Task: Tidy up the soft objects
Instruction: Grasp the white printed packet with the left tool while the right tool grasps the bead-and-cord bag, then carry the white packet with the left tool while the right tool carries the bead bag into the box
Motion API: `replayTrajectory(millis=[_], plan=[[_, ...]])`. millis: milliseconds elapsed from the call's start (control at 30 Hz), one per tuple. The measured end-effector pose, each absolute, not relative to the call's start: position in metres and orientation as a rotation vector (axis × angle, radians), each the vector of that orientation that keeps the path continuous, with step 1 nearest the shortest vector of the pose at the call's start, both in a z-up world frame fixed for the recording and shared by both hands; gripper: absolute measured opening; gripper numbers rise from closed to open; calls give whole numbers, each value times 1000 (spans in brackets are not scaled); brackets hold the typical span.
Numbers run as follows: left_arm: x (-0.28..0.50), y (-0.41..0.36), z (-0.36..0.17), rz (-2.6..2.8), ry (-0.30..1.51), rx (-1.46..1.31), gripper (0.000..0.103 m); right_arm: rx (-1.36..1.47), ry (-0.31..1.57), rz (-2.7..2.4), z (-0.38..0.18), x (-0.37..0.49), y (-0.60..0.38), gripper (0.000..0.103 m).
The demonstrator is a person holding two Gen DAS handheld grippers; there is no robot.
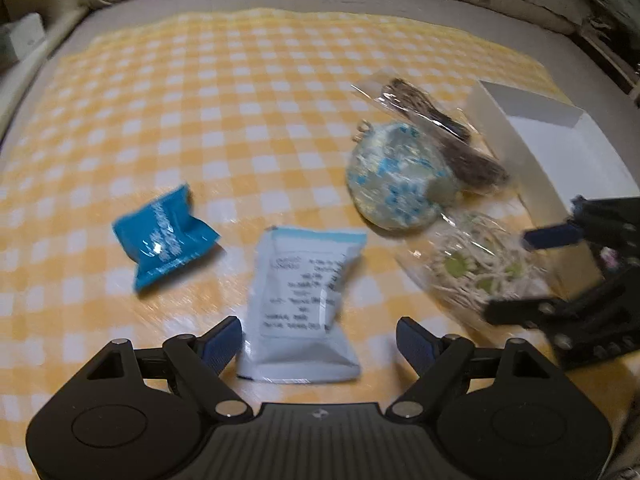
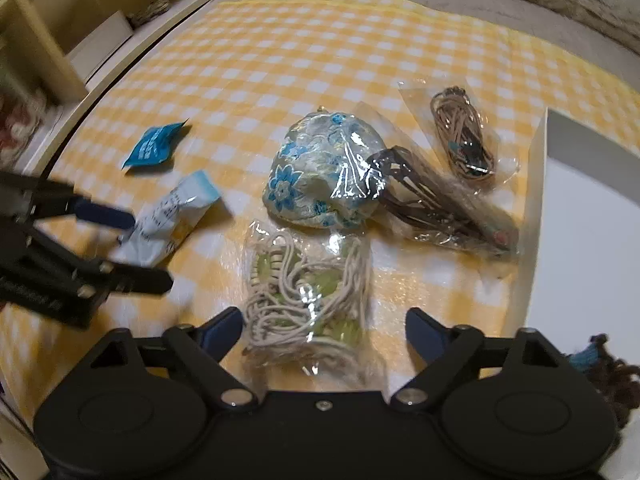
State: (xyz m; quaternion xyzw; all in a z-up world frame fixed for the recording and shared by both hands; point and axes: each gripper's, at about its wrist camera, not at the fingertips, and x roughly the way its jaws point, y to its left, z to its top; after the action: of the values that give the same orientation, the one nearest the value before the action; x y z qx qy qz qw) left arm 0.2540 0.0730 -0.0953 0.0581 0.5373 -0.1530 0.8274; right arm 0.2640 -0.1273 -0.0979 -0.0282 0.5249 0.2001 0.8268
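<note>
Both grippers hang low over the yellow checked cloth (image 1: 240, 80) with their jaws spread wide and nothing in either. The left gripper (image 1: 319, 342) is lined up on the white sachet (image 1: 300, 300), whose near end lies right between the two blue pads, close to the left pad and a little clear of the right one; to take it well I'd say it should come straight down, centre on the packet's width so both pads meet it together, and close gently, since a slack foil pouch will buckle or squirt out if pinched at one edge. The right gripper (image 2: 324, 330) straddles the clear bag of cream cord and green beads (image 2: 308, 292) in the same way, the bag's near end sitting between the pads, nearer the left one; here the slippery film is the risk, so it looks wise to bite deep enough to catch the cord bundle inside and not just loose plastic. Just beyond that bag lies the blue-flowered fabric pouch (image 2: 316, 172), touching it or nearly so, with a bag of dark hair clips (image 2: 440, 208) resting against its right side. The crumpled blue packet (image 1: 164, 236) lies apart to the left. Farther off is a bagged coil of brown cord (image 2: 460, 136), and along the right edge the open white box (image 1: 560, 148), presumably where things go.
</note>
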Motion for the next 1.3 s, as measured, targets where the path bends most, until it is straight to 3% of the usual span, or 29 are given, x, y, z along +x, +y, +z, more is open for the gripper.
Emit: replayTrajectory(millis=[133, 233, 433, 567, 800, 967, 1300], plan=[[266, 79, -103, -253, 1136, 106, 85, -85, 1077, 467, -90, 258, -124, 84], [269, 80, -105, -242, 1132, 137, 85, -76, 1044, 467, -88, 260, -119, 93], [270, 66, -111, -233, 1111, 223, 83, -69, 1067, 445, -95, 269, -113, 93], [271, 66, -109, -226, 1082, 194, 54, -57, 1102, 427, -102, 271, -115, 82], [266, 65, -105, -214, 1063, 191, 40, -90, 1127, 459, -104, 267, -112, 65], [258, 69, -99, -197, 1062, 183, 37, -100, 1113, 463, -99, 264, -114, 57], [238, 69, -60, -163, 981, 124, 37, -80, 1010, 490, -70, 251, -127, 55]])
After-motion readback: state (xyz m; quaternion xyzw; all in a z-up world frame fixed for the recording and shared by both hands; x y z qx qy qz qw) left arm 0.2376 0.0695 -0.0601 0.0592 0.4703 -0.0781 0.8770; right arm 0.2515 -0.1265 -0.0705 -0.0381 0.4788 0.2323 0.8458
